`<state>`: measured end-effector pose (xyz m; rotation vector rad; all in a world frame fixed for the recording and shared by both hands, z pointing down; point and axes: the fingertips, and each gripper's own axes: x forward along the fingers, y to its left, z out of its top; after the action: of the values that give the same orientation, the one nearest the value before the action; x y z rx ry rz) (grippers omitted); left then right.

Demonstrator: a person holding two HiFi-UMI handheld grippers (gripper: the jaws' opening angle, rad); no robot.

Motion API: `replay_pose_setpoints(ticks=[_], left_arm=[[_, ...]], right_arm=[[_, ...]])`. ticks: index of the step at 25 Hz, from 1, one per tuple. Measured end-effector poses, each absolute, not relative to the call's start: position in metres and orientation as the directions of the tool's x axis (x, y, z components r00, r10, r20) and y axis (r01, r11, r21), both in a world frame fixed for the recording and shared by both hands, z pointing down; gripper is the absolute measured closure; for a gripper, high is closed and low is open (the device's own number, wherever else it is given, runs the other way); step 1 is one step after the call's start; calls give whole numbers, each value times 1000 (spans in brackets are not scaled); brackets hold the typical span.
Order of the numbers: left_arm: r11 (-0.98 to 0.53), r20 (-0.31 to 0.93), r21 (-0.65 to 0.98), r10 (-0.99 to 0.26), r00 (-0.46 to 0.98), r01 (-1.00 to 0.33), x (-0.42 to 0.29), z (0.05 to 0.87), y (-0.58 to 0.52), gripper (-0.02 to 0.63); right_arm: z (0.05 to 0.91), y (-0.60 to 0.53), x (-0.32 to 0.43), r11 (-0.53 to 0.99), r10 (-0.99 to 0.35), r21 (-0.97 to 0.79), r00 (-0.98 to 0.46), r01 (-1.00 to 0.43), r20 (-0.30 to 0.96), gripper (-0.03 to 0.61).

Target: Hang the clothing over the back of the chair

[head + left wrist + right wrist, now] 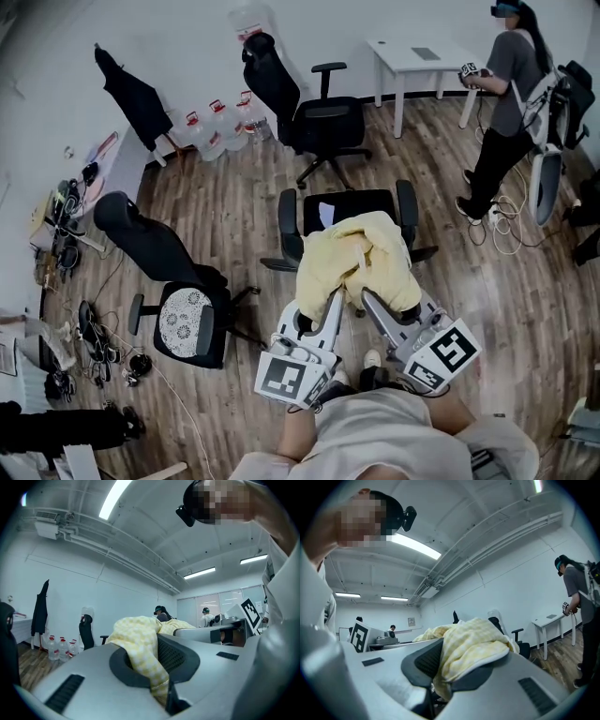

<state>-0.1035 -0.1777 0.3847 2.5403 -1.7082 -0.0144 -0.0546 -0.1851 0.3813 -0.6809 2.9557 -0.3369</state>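
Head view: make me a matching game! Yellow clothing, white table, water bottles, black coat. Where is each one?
Things:
1. yellow clothing
2. white table
3. water bottles
4. black coat

Places:
A. on the floor by the far wall
B. hanging up, far left
C. held by the left gripper and the right gripper
D. top right, beside the standing person

Pairs: 1-C, 2-D, 3-A, 4-B

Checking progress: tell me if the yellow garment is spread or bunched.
Bunched: the yellow garment is a crumpled heap, pinched by the left gripper and the right gripper.
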Motion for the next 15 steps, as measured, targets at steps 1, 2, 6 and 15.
replay_pose_setpoints(ticks=[1, 2, 6, 15], left_arm=[[-386, 40, 75, -920, 389, -920, -104, 387, -175, 569], [-396, 44, 78, -916, 400, -915, -105, 389, -173, 569], [-426, 61, 92, -900, 432, -900, -107, 397, -166, 569], [-456, 94, 112, -880, 466, -883, -110, 416, -155, 569]], right_arm=[[384, -183, -56, 870, -450, -239, -892, -431, -32, 526], [386, -181, -56, 864, -460, -245, -888, -440, -27, 526], [398, -172, -57, 838, -493, -265, -870, -477, 9, 526], [422, -159, -57, 794, -541, -278, -837, -541, 83, 526]])
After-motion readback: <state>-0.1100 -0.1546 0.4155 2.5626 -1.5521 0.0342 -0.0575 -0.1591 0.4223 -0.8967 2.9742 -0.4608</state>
